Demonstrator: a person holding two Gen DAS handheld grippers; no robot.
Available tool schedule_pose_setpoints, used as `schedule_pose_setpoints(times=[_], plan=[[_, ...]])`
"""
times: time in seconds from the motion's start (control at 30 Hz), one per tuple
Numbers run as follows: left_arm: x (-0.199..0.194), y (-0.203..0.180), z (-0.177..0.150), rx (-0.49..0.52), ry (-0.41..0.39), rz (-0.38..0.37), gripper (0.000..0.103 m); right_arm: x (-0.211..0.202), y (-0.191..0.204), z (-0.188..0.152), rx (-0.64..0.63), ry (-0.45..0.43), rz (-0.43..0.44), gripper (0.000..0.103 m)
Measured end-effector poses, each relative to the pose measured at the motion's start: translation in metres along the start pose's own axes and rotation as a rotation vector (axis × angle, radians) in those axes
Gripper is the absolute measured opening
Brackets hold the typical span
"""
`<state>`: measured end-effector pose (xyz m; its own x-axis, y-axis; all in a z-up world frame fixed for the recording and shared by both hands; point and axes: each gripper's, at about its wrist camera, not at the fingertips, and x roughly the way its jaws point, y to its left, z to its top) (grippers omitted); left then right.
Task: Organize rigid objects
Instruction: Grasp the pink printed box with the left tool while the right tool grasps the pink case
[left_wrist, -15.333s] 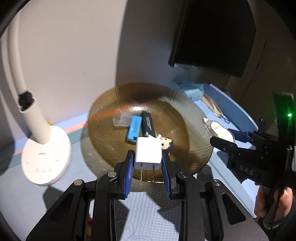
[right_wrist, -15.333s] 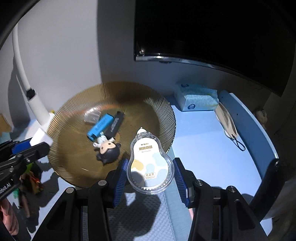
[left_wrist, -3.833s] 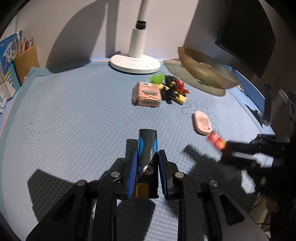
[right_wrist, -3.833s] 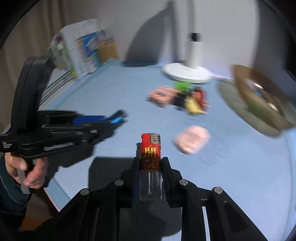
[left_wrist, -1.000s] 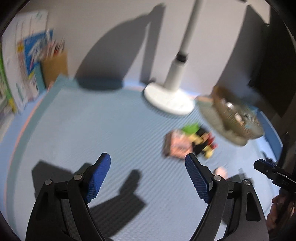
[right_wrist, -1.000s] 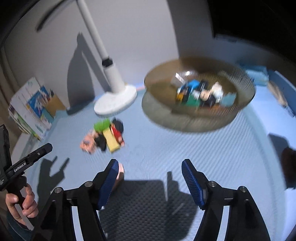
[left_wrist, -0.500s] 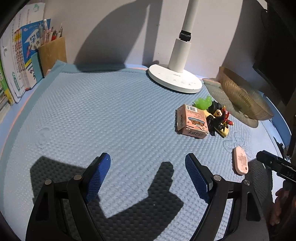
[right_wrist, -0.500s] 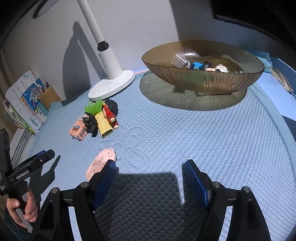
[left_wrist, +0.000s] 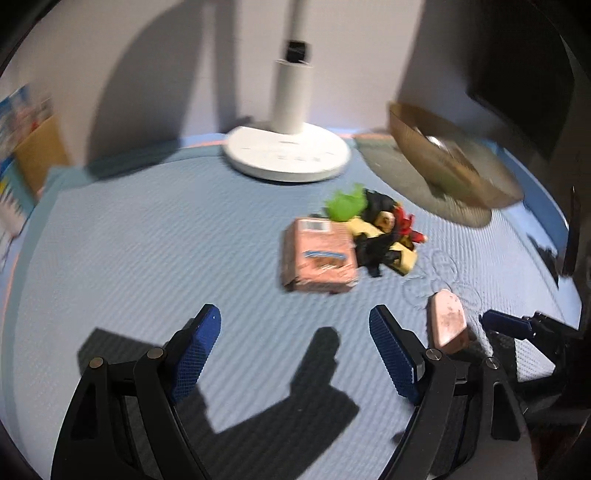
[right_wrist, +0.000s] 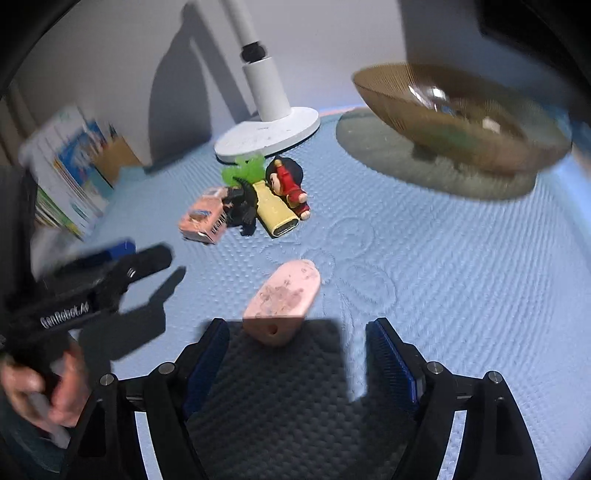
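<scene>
My left gripper (left_wrist: 295, 328) is open and empty, low over the blue mat, short of a pink box (left_wrist: 317, 260). Beside the box lie a green toy (left_wrist: 345, 205), a black toy (left_wrist: 373, 247), a yellow block (left_wrist: 402, 256) and a red figure (left_wrist: 406, 225). My right gripper (right_wrist: 297, 343) is open and empty, with a pink oblong case (right_wrist: 282, 301) lying on the mat just beyond and between its fingertips. The case also shows in the left wrist view (left_wrist: 447, 323). The amber ribbed bowl (right_wrist: 458, 122) holding small items stands at the back right.
A white lamp base (left_wrist: 288, 153) with its pole stands at the back. Books and a brown pen holder (right_wrist: 110, 158) line the far left edge. A dark monitor (left_wrist: 517, 74) hangs at the back right. The left gripper crosses the right wrist view (right_wrist: 92, 280).
Both open grippers have moved closer to the loose objects. The right gripper has moved up to the pink case, which now lies between its fingertips.
</scene>
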<state>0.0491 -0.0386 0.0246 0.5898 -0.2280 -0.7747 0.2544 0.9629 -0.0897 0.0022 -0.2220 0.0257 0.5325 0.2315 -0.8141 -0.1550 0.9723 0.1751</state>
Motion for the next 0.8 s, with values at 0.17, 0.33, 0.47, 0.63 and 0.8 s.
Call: schedule_pose_setpoints(times=[0.17, 0.33, 0.47, 0.63, 0.8], plan=[[0.026, -0.016, 0.017, 0.057, 0.018, -0.004, 0.066, 0.009, 0.019, 0.002, -0.053, 0.009, -0.096, 0.077], [0.040, -0.015, 0.024, 0.052, 0.037, 0.003, 0.058, 0.016, 0.022, 0.010, -0.050, 0.012, -0.130, 0.077], [0.039, -0.015, 0.025, 0.071, 0.022, 0.011, 0.038, 0.022, 0.028, 0.015, -0.071, 0.001, -0.161, 0.062], [0.027, -0.006, 0.015, 0.049, 0.014, -0.016, 0.037, 0.018, 0.028, 0.016, -0.106, -0.007, -0.139, 0.043], [0.001, 0.001, -0.008, 0.021, 0.008, -0.041, 0.037, -0.001, 0.011, 0.006, -0.127, -0.026, -0.016, 0.043]])
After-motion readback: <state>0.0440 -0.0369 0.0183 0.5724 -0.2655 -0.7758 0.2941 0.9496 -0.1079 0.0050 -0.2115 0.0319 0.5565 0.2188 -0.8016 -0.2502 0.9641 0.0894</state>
